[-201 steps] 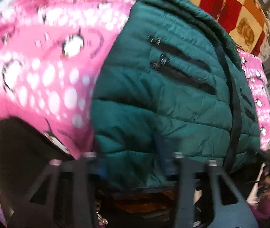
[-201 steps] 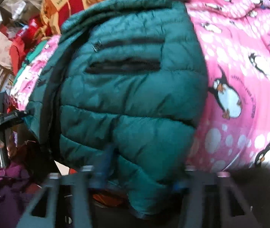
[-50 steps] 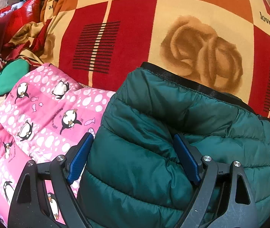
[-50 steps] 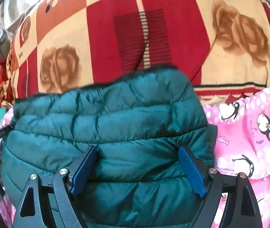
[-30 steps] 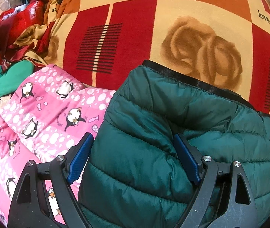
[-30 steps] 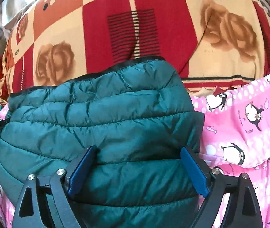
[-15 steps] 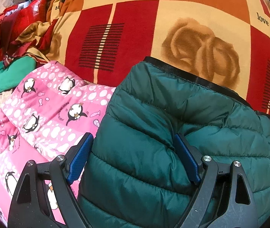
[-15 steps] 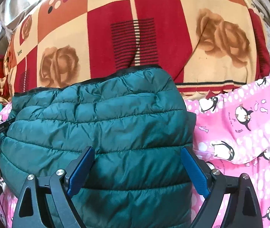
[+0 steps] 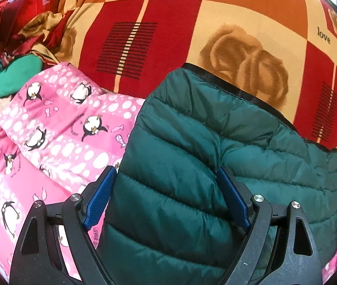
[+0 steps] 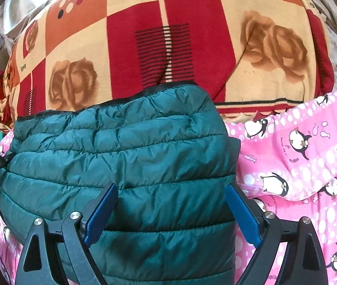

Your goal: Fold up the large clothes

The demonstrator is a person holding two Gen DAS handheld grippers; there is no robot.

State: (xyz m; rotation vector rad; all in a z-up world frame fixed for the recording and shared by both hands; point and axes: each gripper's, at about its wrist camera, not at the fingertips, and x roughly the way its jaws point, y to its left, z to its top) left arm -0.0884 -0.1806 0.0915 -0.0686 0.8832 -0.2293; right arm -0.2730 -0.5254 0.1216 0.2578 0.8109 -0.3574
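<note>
Left gripper (image 9: 166, 194) being held wide apart over the green puffer jacket (image 9: 192, 166), right gripper (image 10: 172, 211) likewise spread across its quilting, jacket being rested folded on pink penguin bedding (image 10: 298, 166), rose-patterned blanket (image 10: 168, 35) lying beyond.

A bed carries everything, covered by a checked blanket (image 9: 173, 35) in red, orange and cream with brown roses and the word "love"; a pink penguin-print quilt (image 9: 57, 137) lies over its near part; the folded green puffer jacket (image 10: 130, 156) rests on both, its black-trimmed edge reaching onto the blanket; crumpled red and green clothes (image 9: 9, 47) lie at the far left.
</note>
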